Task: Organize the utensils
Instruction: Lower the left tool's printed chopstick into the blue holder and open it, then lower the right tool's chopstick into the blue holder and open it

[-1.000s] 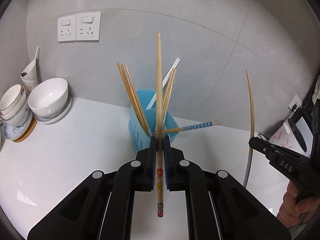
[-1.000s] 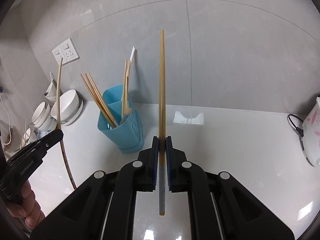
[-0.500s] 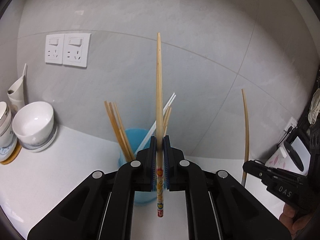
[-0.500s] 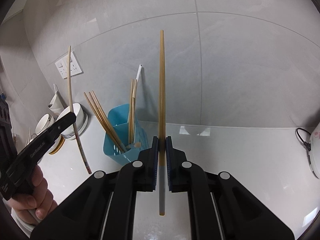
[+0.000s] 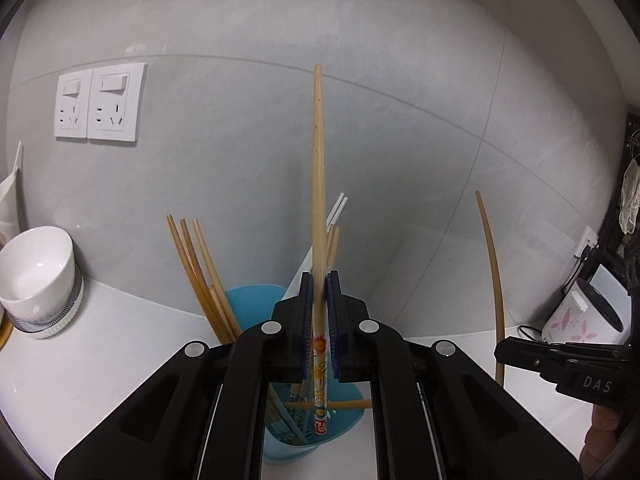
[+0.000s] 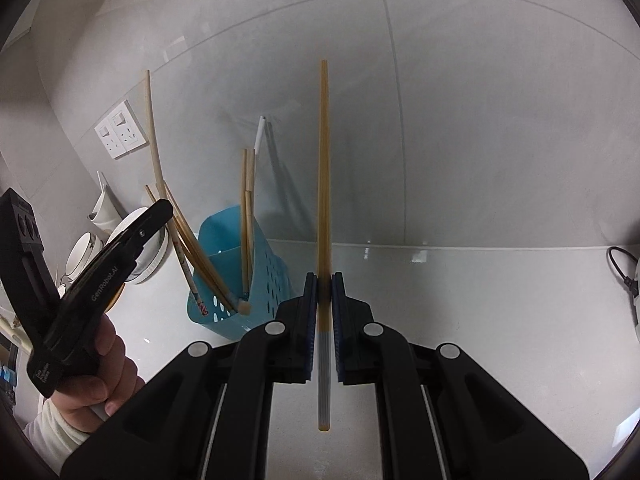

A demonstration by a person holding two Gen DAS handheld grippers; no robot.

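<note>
My left gripper (image 5: 319,280) is shut on a wooden chopstick (image 5: 319,184) with a flower-painted lower end, held upright. Its lower tip hangs over the mouth of the blue utensil holder (image 5: 256,304), which holds several chopsticks. My right gripper (image 6: 324,280) is shut on a plain amber chopstick (image 6: 324,168) with a grey lower end, held upright to the right of the holder (image 6: 232,256). In the right wrist view the left gripper (image 6: 120,248) and its chopstick (image 6: 154,140) stand over the holder. In the left wrist view the right gripper (image 5: 560,364) is at far right.
White bowls (image 5: 38,268) are stacked at the left on the white counter (image 5: 120,352). Wall sockets (image 5: 100,102) are on the grey tiled wall. A white floral appliance (image 5: 580,316) with a cord (image 6: 622,276) stands at the right.
My left gripper has moved forward and over the blue holder, so its chopstick's lower end now hangs above the holder's mouth. The right gripper has come a little closer with its chopstick.
</note>
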